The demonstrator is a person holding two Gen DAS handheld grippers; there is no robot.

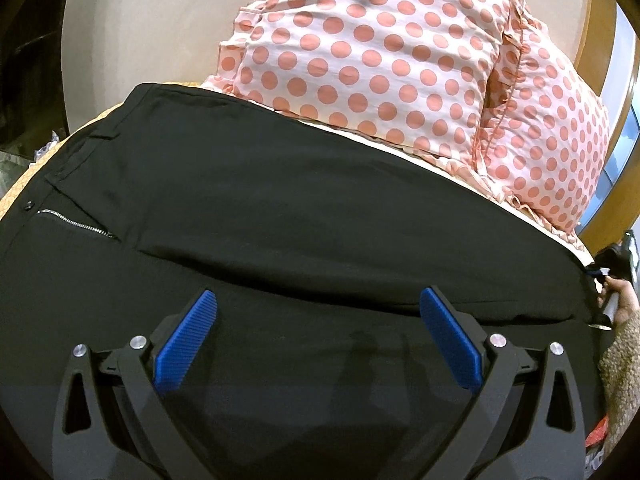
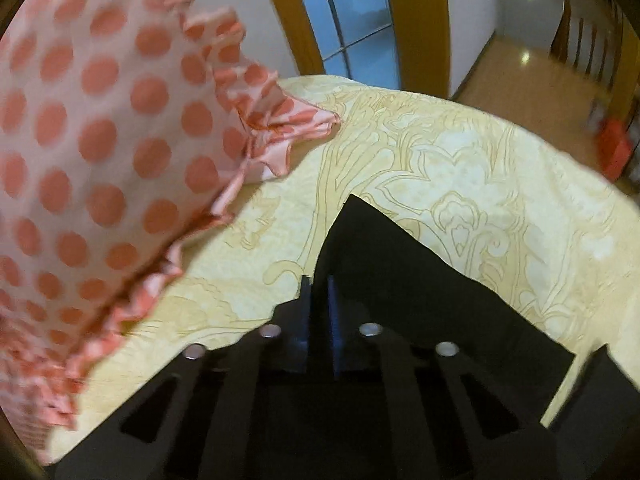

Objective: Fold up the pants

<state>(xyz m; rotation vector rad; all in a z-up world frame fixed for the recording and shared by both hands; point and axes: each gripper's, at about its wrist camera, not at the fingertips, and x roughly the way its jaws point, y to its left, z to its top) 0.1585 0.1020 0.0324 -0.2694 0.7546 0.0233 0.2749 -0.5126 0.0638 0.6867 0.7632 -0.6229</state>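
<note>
The black pants (image 1: 304,216) lie spread flat across the yellow patterned bedspread (image 2: 460,184), zipper (image 1: 76,222) at the left end, a lengthwise crease through the middle. Bare bedspread lies beyond the cloth's pointed edge. Polka-dot pillows (image 1: 372,60) crowd the far edge, touching it. The left gripper (image 1: 318,320) hovers over the pants, jaws wide apart, empty. The right gripper (image 2: 319,312), blurred, seems clamped on the pants' edge.

Warm indoor light, fisheye-bent edges, right wrist view motion-blurred
</note>
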